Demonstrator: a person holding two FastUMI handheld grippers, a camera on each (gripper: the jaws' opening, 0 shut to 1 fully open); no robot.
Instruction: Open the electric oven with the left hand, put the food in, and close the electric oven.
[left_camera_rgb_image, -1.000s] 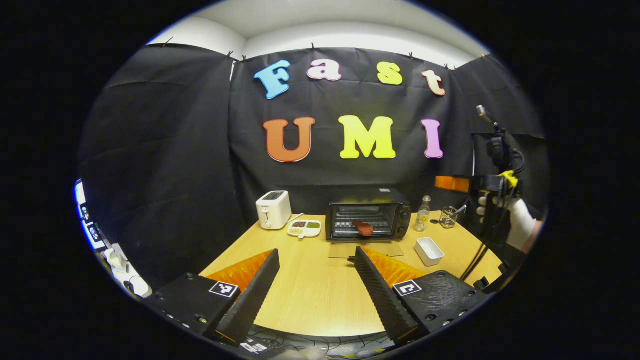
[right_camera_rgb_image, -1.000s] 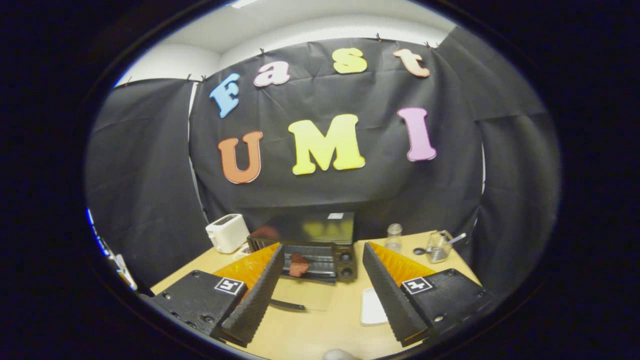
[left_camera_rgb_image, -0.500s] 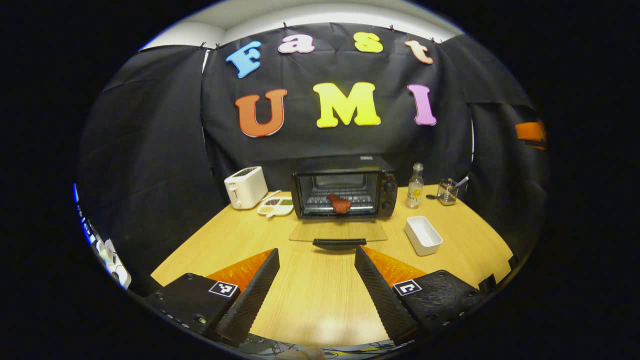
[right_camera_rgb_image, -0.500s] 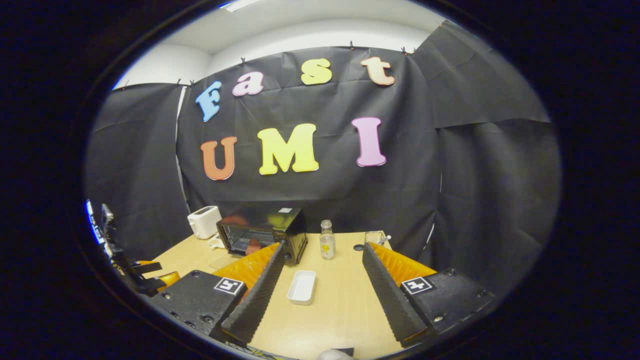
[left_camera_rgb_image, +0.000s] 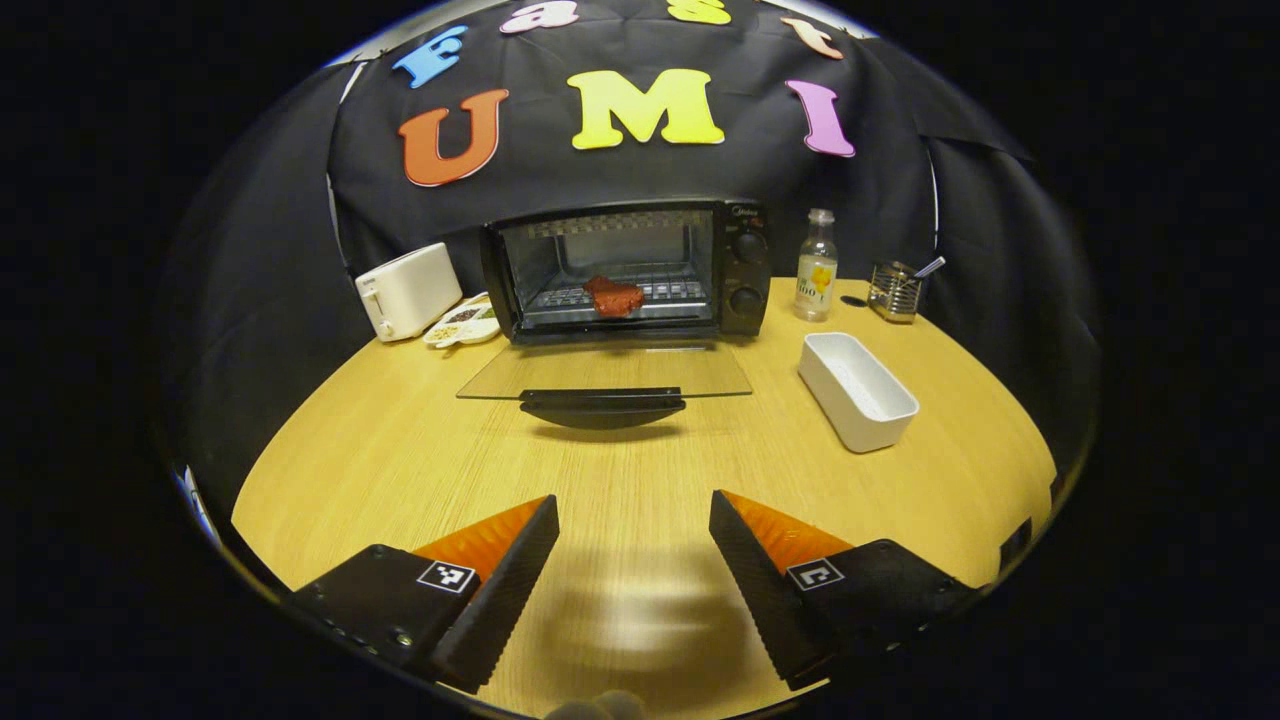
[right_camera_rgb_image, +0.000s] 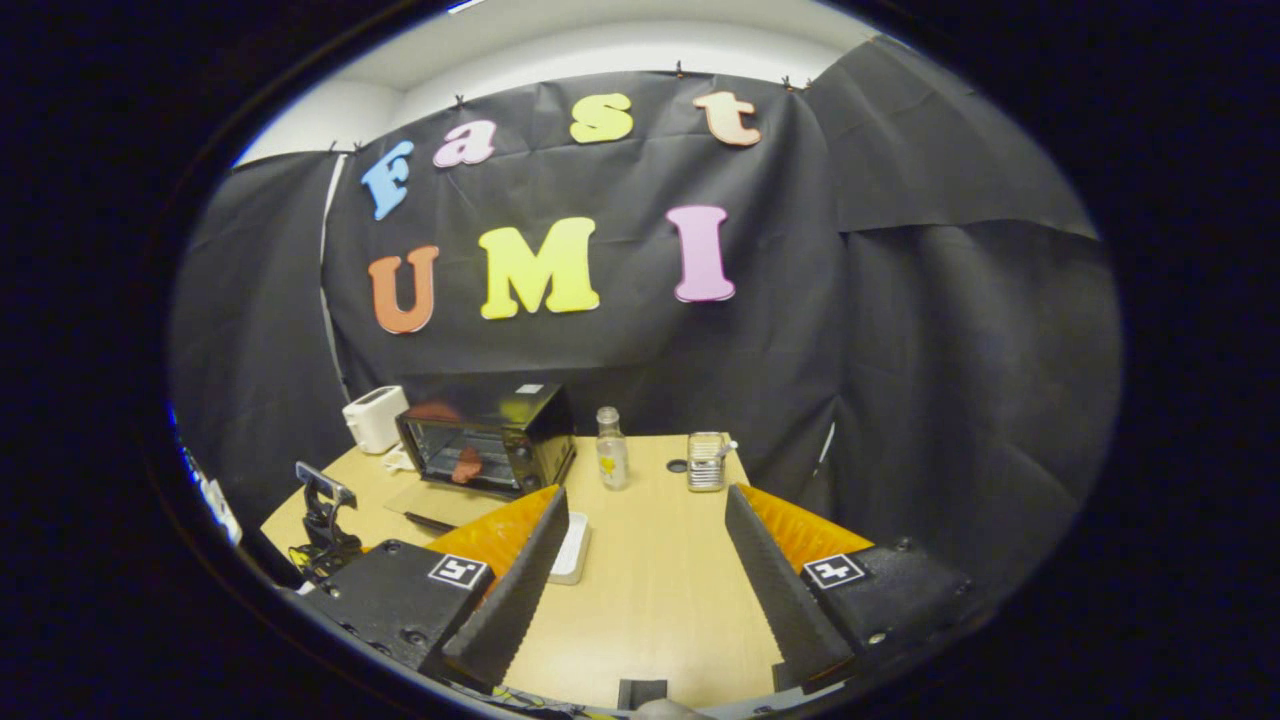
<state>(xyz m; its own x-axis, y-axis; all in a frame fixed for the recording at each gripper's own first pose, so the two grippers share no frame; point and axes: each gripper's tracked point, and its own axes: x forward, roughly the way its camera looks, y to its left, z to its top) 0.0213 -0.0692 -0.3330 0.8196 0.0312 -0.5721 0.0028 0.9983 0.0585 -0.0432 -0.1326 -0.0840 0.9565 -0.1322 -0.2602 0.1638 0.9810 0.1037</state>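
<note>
A black electric oven (left_camera_rgb_image: 625, 268) stands at the back of the wooden table, its glass door (left_camera_rgb_image: 605, 373) folded down flat with a dark handle (left_camera_rgb_image: 603, 403) at the front edge. A reddish piece of food (left_camera_rgb_image: 613, 296) lies on the oven's rack. My left gripper (left_camera_rgb_image: 632, 565) is open and empty, low over the table, some way in front of the door handle. In the right gripper view the oven (right_camera_rgb_image: 487, 438) sits off to the left with the food (right_camera_rgb_image: 466, 466) inside. My right gripper (right_camera_rgb_image: 645, 570) is open and empty over the table's right part.
A white toaster (left_camera_rgb_image: 407, 290) and a small divided dish (left_camera_rgb_image: 460, 323) stand left of the oven. To its right are a bottle (left_camera_rgb_image: 816, 268), a wire holder (left_camera_rgb_image: 893, 291) and a white rectangular dish (left_camera_rgb_image: 856, 390). The left gripper's device (right_camera_rgb_image: 322, 518) appears at the table's left edge.
My left gripper has moved forward and lower towards the open oven door. My right gripper has drawn back and swung right, away from the oven. The food stays on the rack.
</note>
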